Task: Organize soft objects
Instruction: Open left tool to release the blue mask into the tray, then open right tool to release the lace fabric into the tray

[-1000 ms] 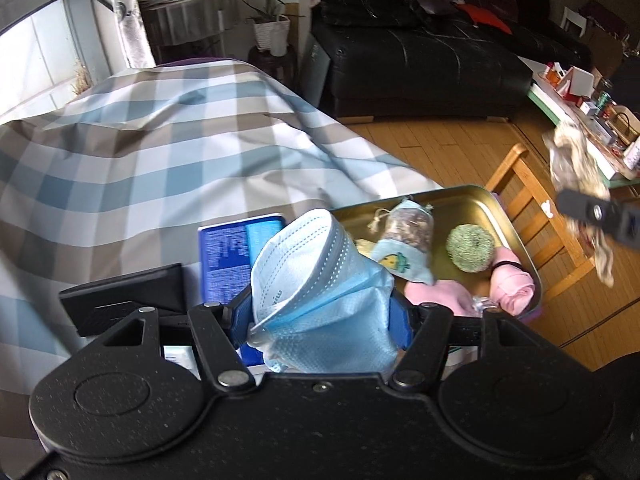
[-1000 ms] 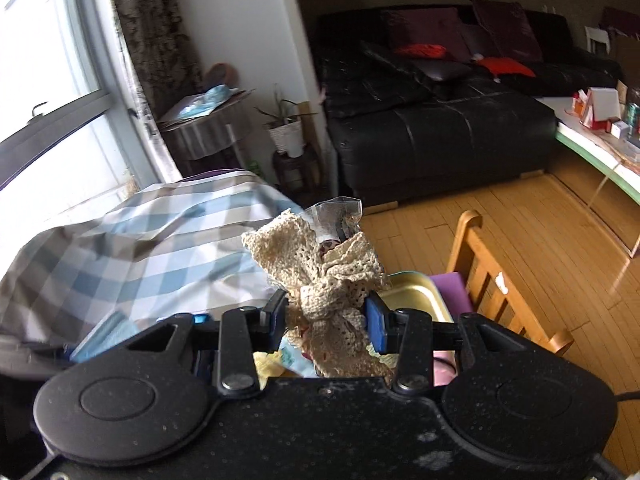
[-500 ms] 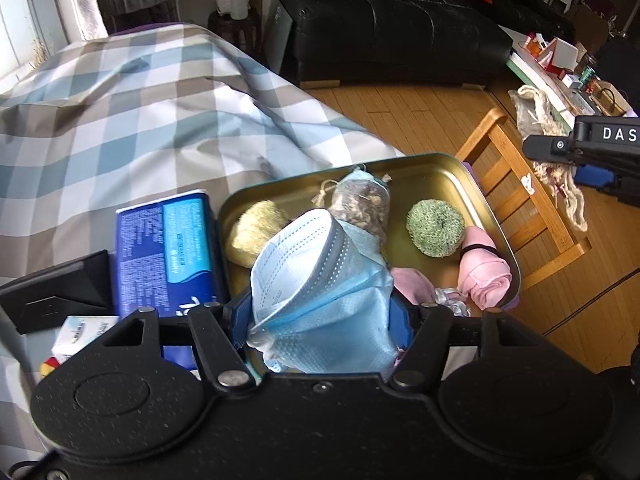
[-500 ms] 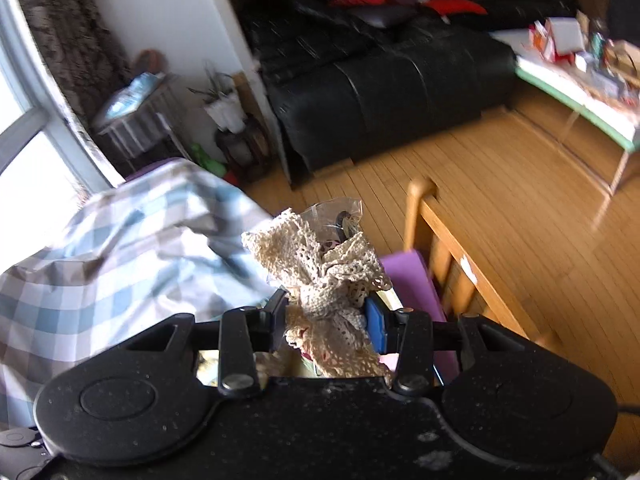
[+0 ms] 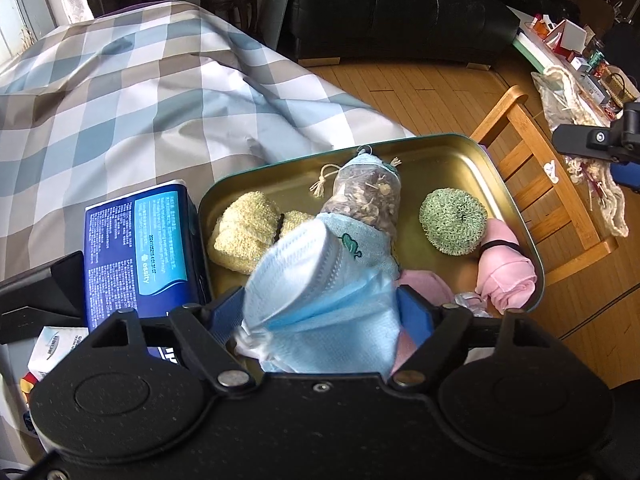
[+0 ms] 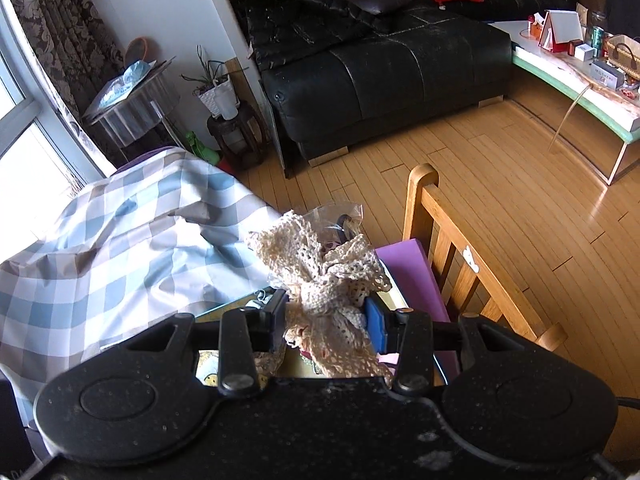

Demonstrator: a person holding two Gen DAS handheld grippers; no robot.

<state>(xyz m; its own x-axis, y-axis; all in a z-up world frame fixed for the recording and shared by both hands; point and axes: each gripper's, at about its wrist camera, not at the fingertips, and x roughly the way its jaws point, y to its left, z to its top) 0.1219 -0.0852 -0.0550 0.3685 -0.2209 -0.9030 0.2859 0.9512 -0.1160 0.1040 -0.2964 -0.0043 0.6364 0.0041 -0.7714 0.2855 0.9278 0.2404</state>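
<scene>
Lower over the gold tray (image 5: 516, 200), the left gripper (image 5: 320, 312) had just released the blue face mask (image 5: 320, 300); the right gripper (image 6: 326, 320) clenched cream lace (image 6: 320, 276) beyond the tray's far edge.

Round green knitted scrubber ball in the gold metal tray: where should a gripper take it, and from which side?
Grip the round green knitted scrubber ball across its middle, coming from above. It lies dome-up on the gold metal tray floor, bare metal on its far side. The rolled pink cloth crowds its near right edge, so probably set the fingers on the other axis, away from the cloth.
</scene>
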